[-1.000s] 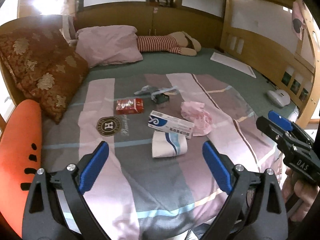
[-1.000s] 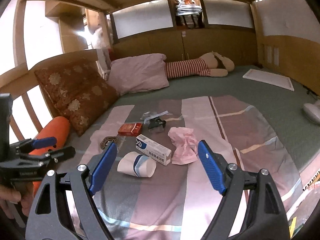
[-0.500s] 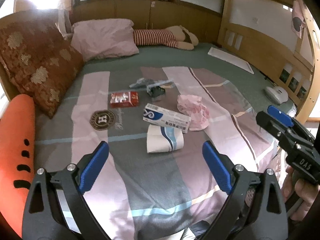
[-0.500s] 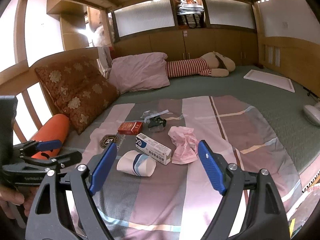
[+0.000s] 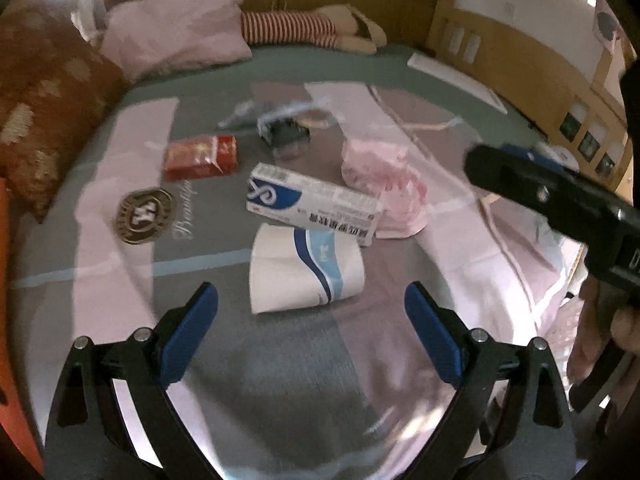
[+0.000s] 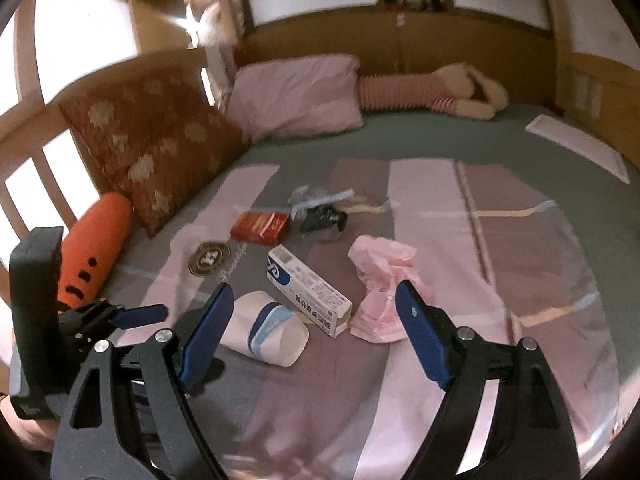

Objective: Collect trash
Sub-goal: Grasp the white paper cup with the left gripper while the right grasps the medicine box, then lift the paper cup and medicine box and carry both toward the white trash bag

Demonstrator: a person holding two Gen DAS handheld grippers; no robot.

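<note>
Left gripper point(image 5: 311, 312): black angular frame, blue ribbed finger pads point(image 5: 188, 338), silver screws. Right gripper point(image 6: 315, 330): identical build. Bare skin shows on the right hand point(image 5: 600, 340).

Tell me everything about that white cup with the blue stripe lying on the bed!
The paper cup is white with a curved dark-blue and light-blue band. It looks like thin paper and somewhat squashed. It lies on its side on the striped blanket, nearest of the trash pile. The long white-and-blue box lies right behind it; whether they touch is unclear. The left hand-held gripper is open just in front of the cup, not touching it.
</note>
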